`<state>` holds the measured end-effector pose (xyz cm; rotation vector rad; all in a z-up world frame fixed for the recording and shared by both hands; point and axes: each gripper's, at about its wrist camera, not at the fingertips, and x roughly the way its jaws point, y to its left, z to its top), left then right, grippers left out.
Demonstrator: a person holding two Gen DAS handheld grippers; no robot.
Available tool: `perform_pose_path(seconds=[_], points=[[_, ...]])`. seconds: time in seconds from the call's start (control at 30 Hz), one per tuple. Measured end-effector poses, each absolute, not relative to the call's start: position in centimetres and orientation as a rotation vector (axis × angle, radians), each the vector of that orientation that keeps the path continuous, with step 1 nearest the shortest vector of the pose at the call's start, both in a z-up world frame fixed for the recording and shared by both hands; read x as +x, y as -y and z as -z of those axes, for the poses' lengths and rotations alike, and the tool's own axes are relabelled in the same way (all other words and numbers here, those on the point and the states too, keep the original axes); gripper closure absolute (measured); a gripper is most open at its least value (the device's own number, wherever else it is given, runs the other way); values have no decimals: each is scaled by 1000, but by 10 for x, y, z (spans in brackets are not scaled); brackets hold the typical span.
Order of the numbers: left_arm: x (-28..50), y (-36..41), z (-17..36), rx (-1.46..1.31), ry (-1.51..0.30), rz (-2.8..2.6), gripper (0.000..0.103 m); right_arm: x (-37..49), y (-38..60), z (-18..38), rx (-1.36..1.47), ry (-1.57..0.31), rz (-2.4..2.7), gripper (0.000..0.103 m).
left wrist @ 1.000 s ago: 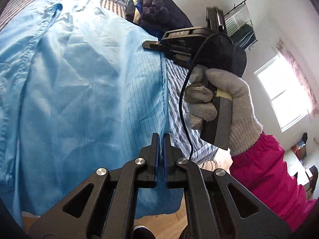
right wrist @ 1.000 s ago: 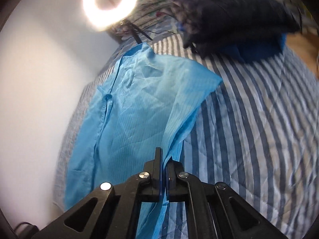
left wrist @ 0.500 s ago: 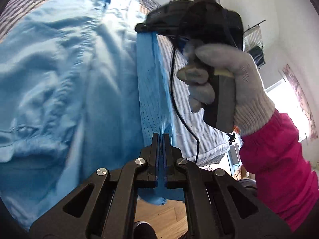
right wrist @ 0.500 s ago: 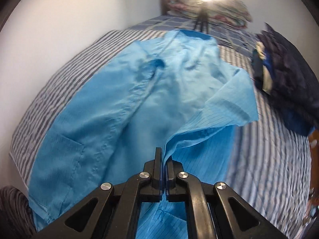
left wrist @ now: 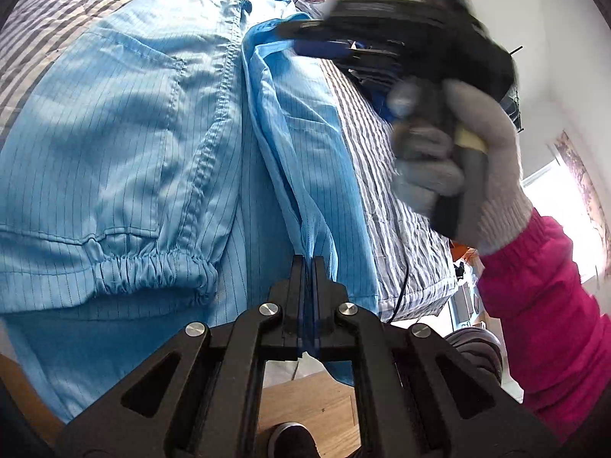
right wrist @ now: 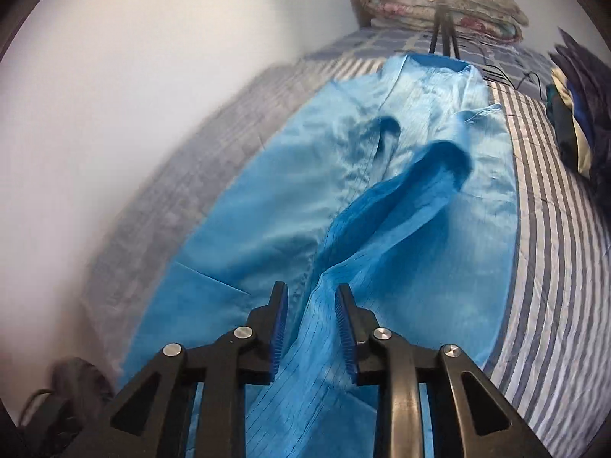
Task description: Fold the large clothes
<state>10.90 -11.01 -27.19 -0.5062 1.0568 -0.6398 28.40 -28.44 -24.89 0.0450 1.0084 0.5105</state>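
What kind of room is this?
Most likely a bedroom: a blue garment lies spread on a bed with a striped cover, folded quilts are stacked at its far end.

The light-blue pinstriped garment (right wrist: 267,206) lies spread lengthwise on the striped bed. One edge folds over toward twelve o'clock, collar at the far end.

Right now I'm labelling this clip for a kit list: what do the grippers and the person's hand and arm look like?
Both grippers are black, with triangular cut-outs and silver rivets. The left gripper has blue pads, and so does the right gripper, whose pads are ribbed. A grey knit glove covers the hand, a magenta sleeve the arm, and a thin black cable hangs below.
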Motion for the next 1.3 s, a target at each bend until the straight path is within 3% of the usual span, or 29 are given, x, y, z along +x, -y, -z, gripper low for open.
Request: perform_pose_path(seconds=[0.1, 0.27, 0.7, 0.87, 1.03, 1.3], points=[[110, 108, 271, -516, -1057, 650, 103, 282, 334, 240, 185, -954, -430, 83], [118, 105, 263, -533, -1057, 651, 103, 311, 367, 260, 211, -987, -262, 85], [122, 101, 269, -519, -1073, 611, 103, 398, 277, 301, 160, -1094, -345, 84], [123, 94, 268, -526, -1067, 605, 103, 341, 309, 250, 177, -1020, -411, 79], [122, 85, 265, -533, -1051, 574, 103, 223, 364, 220, 147, -1002, -398, 76], [114, 80, 263, -475, -1065, 481, 103, 88, 392, 277, 276, -1111, -377, 73]])
